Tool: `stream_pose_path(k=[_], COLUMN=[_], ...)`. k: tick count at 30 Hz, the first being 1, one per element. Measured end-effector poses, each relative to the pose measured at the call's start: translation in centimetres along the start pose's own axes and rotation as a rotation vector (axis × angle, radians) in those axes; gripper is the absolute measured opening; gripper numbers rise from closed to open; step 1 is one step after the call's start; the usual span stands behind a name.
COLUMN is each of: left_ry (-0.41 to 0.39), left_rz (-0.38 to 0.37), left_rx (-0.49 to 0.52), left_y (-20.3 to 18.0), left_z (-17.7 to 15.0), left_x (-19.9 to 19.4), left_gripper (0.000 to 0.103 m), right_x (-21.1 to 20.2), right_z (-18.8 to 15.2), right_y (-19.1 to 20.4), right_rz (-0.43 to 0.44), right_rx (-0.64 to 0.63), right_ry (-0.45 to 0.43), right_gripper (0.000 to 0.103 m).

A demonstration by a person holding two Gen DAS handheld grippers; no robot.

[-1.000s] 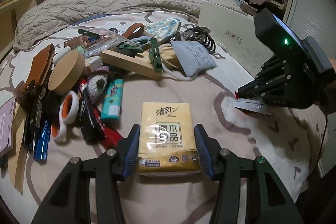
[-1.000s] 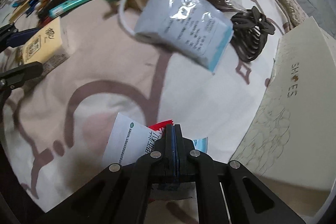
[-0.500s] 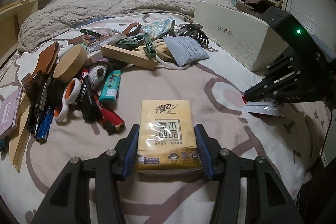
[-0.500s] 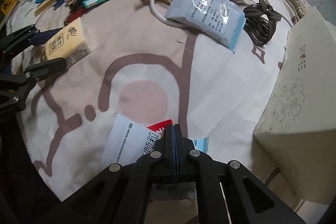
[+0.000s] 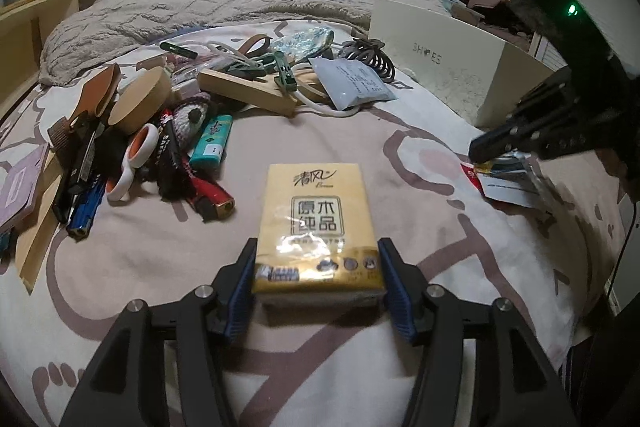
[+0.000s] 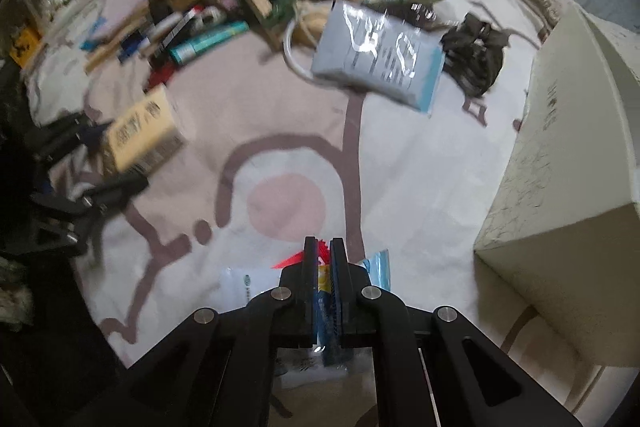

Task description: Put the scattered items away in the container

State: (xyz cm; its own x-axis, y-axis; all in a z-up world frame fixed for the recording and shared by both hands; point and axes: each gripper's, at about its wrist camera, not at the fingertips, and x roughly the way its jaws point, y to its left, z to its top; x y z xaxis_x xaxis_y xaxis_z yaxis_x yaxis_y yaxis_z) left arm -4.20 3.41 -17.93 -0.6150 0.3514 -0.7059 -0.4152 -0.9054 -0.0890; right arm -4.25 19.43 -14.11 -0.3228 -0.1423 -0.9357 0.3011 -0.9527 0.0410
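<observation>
A yellow tissue pack [image 5: 316, 219] lies on the bedspread between the fingers of my left gripper [image 5: 316, 263]. Its jaws are opening, and the blue pads sit close along the pack's sides without squeezing it. My right gripper [image 6: 324, 251] is shut on a white, red and blue foil packet [image 6: 248, 279] and holds it just above the bed. The left wrist view shows that gripper [image 5: 480, 151] and the packet [image 5: 508, 187] at the right. The cream shoe box [image 5: 440, 67] stands beyond, and it is at the right edge [image 6: 560, 155] of the right wrist view.
A heap of loose items [image 5: 168, 131] covers the left side of the bed: a wooden block, tape rolls, pens and a teal lighter. A grey pouch [image 5: 352, 87] and a dark hair claw [image 5: 372, 59] lie near the box. A rumpled blanket [image 5: 160, 7] lies behind.
The left gripper's jaws have widened and slid further along the tissue pack. The right gripper has risen with the packet and tilted, and its view has shifted toward the shoe box.
</observation>
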Motion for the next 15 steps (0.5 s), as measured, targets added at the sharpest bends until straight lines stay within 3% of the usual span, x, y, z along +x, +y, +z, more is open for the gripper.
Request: stream_pose_path(k=[4,7,15], left_ry=[0.001,-0.003,-0.010], left_rz=[0.030,0.056,0.147], left_rx=[0.000,-0.013,-0.084], left_y=[0.2,0.7,3.3], left_z=[-0.2,-0.3,-0.6], left_x=[-0.4,-0.8,-1.6], left_gripper=[0.062,0.062,0.069], right_x=[-1.4,-0.5,-1.5], right_z=[0.5,3.5,2.0], right_y=[-3.7,-7.0,-8.3], right_rz=[0.016,0.017,-0.008], right_rx=[0.069,0.101,0.080], right_ry=[-0.061,-0.073,-0.063], right_gripper=[0.007,0.007,0.007])
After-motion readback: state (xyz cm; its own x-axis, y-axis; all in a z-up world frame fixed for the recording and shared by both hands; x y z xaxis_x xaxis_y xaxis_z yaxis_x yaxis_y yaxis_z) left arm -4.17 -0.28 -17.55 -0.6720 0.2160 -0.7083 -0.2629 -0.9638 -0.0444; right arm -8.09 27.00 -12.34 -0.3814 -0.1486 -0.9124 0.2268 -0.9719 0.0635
